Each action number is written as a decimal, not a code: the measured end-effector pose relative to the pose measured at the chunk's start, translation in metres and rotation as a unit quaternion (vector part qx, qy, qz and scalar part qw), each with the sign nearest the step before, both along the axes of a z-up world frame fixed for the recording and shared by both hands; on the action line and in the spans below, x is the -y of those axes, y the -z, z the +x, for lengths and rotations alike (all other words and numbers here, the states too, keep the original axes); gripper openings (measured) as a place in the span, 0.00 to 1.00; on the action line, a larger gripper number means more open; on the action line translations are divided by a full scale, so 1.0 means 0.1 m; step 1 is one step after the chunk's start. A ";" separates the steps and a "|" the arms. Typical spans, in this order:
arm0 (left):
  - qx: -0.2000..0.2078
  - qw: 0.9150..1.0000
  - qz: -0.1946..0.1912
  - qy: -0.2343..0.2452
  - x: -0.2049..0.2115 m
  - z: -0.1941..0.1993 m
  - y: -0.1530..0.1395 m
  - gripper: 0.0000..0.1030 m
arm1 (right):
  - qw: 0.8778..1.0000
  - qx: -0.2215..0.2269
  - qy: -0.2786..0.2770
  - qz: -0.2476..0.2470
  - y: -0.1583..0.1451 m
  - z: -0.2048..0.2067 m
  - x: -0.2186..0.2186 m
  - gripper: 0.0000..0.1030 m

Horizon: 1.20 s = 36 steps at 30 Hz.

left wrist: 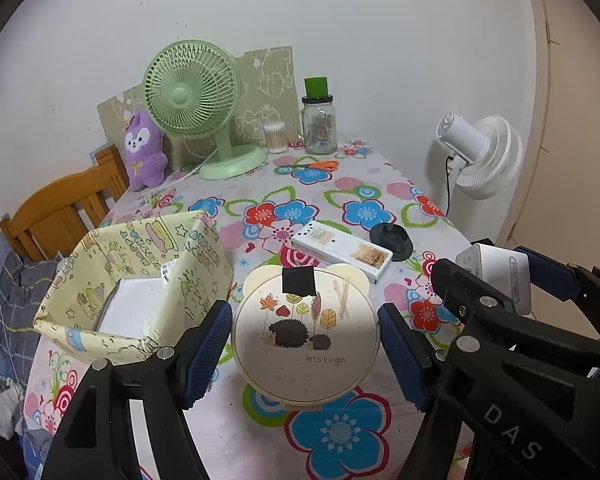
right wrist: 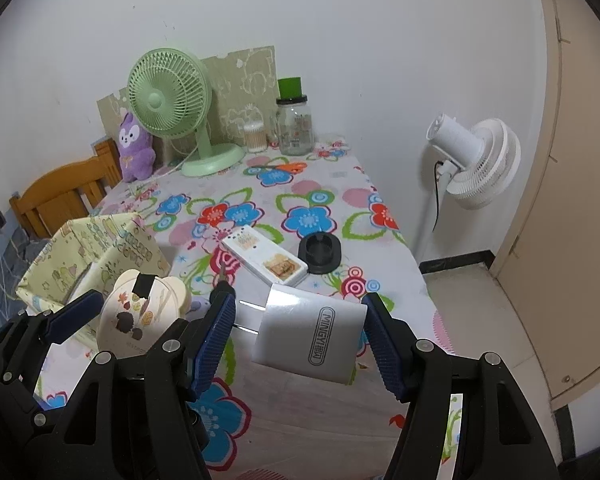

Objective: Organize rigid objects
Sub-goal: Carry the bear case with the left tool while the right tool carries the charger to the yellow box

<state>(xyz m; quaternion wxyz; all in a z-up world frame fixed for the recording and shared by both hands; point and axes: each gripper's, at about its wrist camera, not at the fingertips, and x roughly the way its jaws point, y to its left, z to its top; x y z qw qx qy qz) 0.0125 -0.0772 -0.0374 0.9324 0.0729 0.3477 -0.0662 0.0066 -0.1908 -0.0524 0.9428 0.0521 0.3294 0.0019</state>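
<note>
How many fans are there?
2. The green fan stands at the table's far end beside the purple plush toy. The white fan stands on the floor right of the table. More could be out of view.

We see two black plastic grippers, left (left wrist: pixel 305 354) and right (right wrist: pixel 298 342), each with ribbed blue pads (left wrist: pixel 204 350) and silver rivets; white letters "DAS" mark one frame, right of the floral tablecloth (left wrist: pixel 340 432).

We note a cream round case (left wrist: pixel 306 332) with hedgehog print and a white charger (right wrist: pixel 310 338). At ten o'clock, a pale-yellow cartoon-patterned box (left wrist: pixel 140 280); the tablecloth (left wrist: pixel 340 200) is floral.
</note>
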 end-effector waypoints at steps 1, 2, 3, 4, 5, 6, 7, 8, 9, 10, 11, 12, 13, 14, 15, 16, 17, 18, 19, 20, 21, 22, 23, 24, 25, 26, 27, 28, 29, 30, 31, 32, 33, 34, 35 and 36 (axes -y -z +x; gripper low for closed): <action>-0.001 1.000 0.000 0.000 0.00 0.00 -0.02 0.74 | 1.000 0.001 -0.001 0.000 -0.03 0.00 -0.01 0.66; -0.001 1.000 -0.001 0.001 -0.01 0.01 -0.04 0.74 | 1.000 0.002 -0.001 0.000 -0.05 0.01 -0.02 0.66; -0.001 1.000 -0.001 0.002 -0.02 0.02 -0.06 0.74 | 1.000 0.003 -0.001 -0.001 -0.07 0.01 -0.02 0.66; 0.000 1.000 0.000 0.002 -0.02 0.02 -0.08 0.74 | 1.000 0.004 -0.001 -0.001 -0.10 0.02 -0.04 0.66; 0.002 1.000 0.000 0.003 -0.03 0.03 -0.10 0.74 | 1.000 0.005 -0.002 -0.002 -0.12 0.02 -0.04 0.66; 0.004 1.000 0.001 0.004 -0.03 0.04 -0.12 0.74 | 1.000 0.007 -0.003 -0.004 -0.14 0.03 -0.06 0.66; 0.006 1.000 0.001 0.005 -0.03 0.04 -0.14 0.74 | 1.000 0.009 -0.005 -0.006 -0.17 0.05 -0.08 0.66; 0.008 1.000 0.001 0.005 -0.03 0.05 -0.16 0.74 | 1.000 0.011 -0.006 -0.007 -0.19 0.05 -0.10 0.66; 0.010 1.000 0.001 0.006 -0.04 0.06 -0.18 0.74 | 1.000 0.012 -0.008 -0.008 -0.21 0.06 -0.11 0.66; 0.010 1.000 0.001 0.006 -0.05 0.07 -0.20 0.74 | 1.000 0.015 -0.008 -0.009 -0.23 0.08 -0.13 0.66; 0.011 1.000 0.001 0.007 -0.06 0.09 -0.22 0.74 | 1.000 0.016 -0.009 -0.009 -0.26 0.09 -0.15 0.66; 0.012 1.000 0.001 0.006 -0.08 0.10 -0.23 0.74 | 1.000 0.017 -0.010 -0.010 -0.27 0.11 -0.18 0.66; 0.012 1.000 0.001 0.006 -0.10 0.12 -0.24 0.74 | 1.000 0.018 -0.010 -0.010 -0.29 0.12 -0.19 0.66; 0.012 1.000 0.001 0.006 -0.12 0.14 -0.25 0.74 | 1.000 0.019 -0.011 -0.010 -0.29 0.13 -0.21 0.66; 0.011 1.000 0.000 0.005 -0.14 0.16 -0.25 0.74 | 1.000 0.018 -0.012 -0.009 -0.30 0.15 -0.23 0.66; 0.009 1.000 0.000 0.006 -0.15 0.17 -0.26 0.74 | 1.000 0.016 -0.013 -0.007 -0.30 0.17 -0.24 0.66; 0.008 1.000 -0.001 0.007 -0.18 0.19 -0.26 0.74 | 1.000 0.014 -0.015 -0.004 -0.30 0.19 -0.26 0.66; 0.008 1.000 0.000 0.007 -0.18 0.21 -0.27 0.74 | 1.000 0.013 -0.016 -0.002 -0.31 0.22 -0.28 0.66; 0.010 1.000 0.002 0.007 -0.19 0.22 -0.28 0.74 | 1.000 0.013 -0.016 -0.002 -0.32 0.24 -0.29 0.66; 0.011 1.000 0.003 0.008 -0.21 0.25 -0.28 0.74 | 1.000 0.013 -0.016 -0.002 -0.32 0.25 -0.30 0.66; 0.010 1.000 0.002 0.009 -0.23 0.27 -0.29 0.74 | 1.000 0.014 -0.015 -0.004 -0.33 0.27 -0.31 0.66; 0.010 1.000 0.002 0.010 -0.24 0.29 -0.29 0.74 | 1.000 0.014 -0.015 -0.006 -0.35 0.30 -0.34 0.66; 0.010 1.000 0.002 0.010 -0.26 0.31 -0.30 0.74 | 1.000 0.014 -0.015 -0.007 -0.36 0.33 -0.36 0.66; 0.010 1.000 0.002 0.011 -0.28 0.33 -0.30 0.74 | 1.000 0.014 -0.015 -0.007 -0.36 0.34 -0.37 0.66; 0.010 1.000 0.002 0.011 -0.30 0.35 -0.31 0.74 | 1.000 0.014 -0.016 -0.006 -0.37 0.37 -0.40 0.66; 0.010 1.000 0.002 0.010 -0.32 0.37 -0.31 0.74 | 1.000 0.013 -0.017 -0.004 -0.37 0.38 -0.42 0.66; 0.009 1.000 0.001 0.010 -0.34 0.39 -0.32 0.74 | 1.000 0.013 -0.017 -0.002 -0.37 0.39 -0.43 0.66; 0.008 1.000 0.001 0.011 -0.36 0.41 -0.32 0.74 | 1.000 0.011 -0.017 0.000 -0.37 0.41 -0.45 0.66; 0.008 1.000 0.002 0.010 -0.37 0.43 -0.32 0.74 | 1.000 0.011 -0.018 0.000 -0.37 0.43 -0.47 0.66; 0.007 1.000 0.003 0.011 -0.39 0.45 -0.32 0.74 | 1.000 0.011 -0.019 -0.001 -0.37 0.46 -0.50 0.66; 0.007 1.000 0.004 0.011 -0.40 0.47 -0.32 0.74 | 1.000 0.011 -0.020 -0.003 -0.37 0.48 -0.52 0.66; 0.005 1.000 0.004 0.011 -0.43 0.50 -0.31 0.74 | 1.000 0.010 -0.021 -0.004 -0.37 0.50 -0.55 0.66; 0.004 1.000 0.004 0.012 -0.45 0.52 -0.31 0.74 | 1.000 0.010 -0.022 -0.004 -0.37 0.52 -0.57 0.66; 0.003 1.000 0.003 0.012 -0.47 0.53 -0.31 0.74 | 1.000 0.009 -0.025 -0.003 -0.37 0.54 -0.60 0.66; 0.001 1.000 0.003 0.013 -0.49 0.55 -0.31 0.74 | 1.000 0.007 -0.028 -0.001 -0.37 0.57 -0.62 0.66; 0.000 1.000 0.003 0.012 -0.51 0.56 -0.31 0.74 | 1.000 0.005 -0.030 0.001 -0.36 0.59 -0.63 0.66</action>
